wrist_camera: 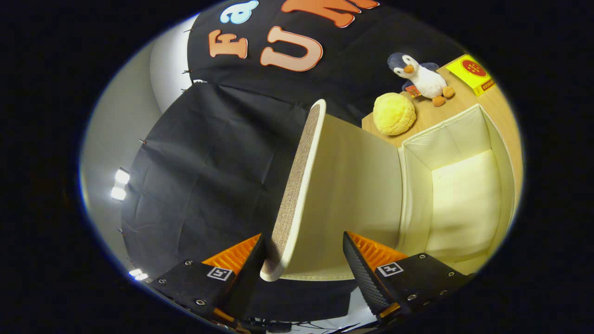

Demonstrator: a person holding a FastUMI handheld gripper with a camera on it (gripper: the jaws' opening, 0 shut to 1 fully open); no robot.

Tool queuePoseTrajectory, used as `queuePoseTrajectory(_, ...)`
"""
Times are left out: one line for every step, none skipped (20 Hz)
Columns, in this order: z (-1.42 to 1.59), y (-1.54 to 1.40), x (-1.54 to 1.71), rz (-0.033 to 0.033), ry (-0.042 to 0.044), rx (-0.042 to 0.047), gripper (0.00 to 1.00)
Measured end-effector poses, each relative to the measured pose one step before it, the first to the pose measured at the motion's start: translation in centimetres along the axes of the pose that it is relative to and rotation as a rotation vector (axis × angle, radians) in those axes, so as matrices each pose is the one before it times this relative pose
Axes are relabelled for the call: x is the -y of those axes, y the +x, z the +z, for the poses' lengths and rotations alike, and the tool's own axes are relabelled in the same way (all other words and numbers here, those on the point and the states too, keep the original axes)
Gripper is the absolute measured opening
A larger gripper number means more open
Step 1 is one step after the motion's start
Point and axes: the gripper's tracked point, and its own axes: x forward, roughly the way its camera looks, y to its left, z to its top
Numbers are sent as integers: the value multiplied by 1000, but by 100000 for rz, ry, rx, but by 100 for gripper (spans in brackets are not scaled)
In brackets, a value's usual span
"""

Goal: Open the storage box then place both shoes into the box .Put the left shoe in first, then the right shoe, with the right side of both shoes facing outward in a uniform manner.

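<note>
Cream fabric lines the box [464, 204], open on the wooden table [503, 116], its woven lid [320, 185] raised between the gripper [304, 253] fingers, which stand apart, only the left one near it, apparently swinging it back. Beyond sit a yellow plush [394, 113] and penguin [420, 76].

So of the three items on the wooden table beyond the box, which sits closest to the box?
The yellow round plush, just beyond the open box's rim; the penguin toy and yellow packet sit farther back.
</note>
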Motion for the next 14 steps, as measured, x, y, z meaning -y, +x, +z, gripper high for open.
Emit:
queuePoseTrajectory(-298,228,-36,-1366,-2780,-346,97)
queuePoseTrajectory(12,247,-86,-1099,-2768,211,97)
queuePoseTrajectory(80,167,-116,-1227,-2412,281,97)
queuePoseTrajectory(-191,42,-211,-803,-1949,-72,97)
queuePoseTrajectory(-31,137,-296,107,-1268,-48,98)
queuePoseTrajectory(-58,73,-526,997,-75,-442,97)
queuePoseTrajectory(-25,120,-987,2242,515,-669,97)
queuePoseTrajectory(403,85,-1270,2854,306,564,97)
queuePoseTrajectory(531,21,-1234,2235,-672,1136,98)
queuePoseTrajectory(523,-217,-996,1452,-1835,1256,98)
queuePoseTrajectory(378,-291,-412,-139,-2504,1215,97)
queuePoseTrajectory(268,-485,239,-1590,-3022,1029,98)
queuePoseTrajectory(-8,-430,766,-2238,-2383,755,98)
queuePoseTrajectory(39,-438,1095,-2913,-1704,861,97)
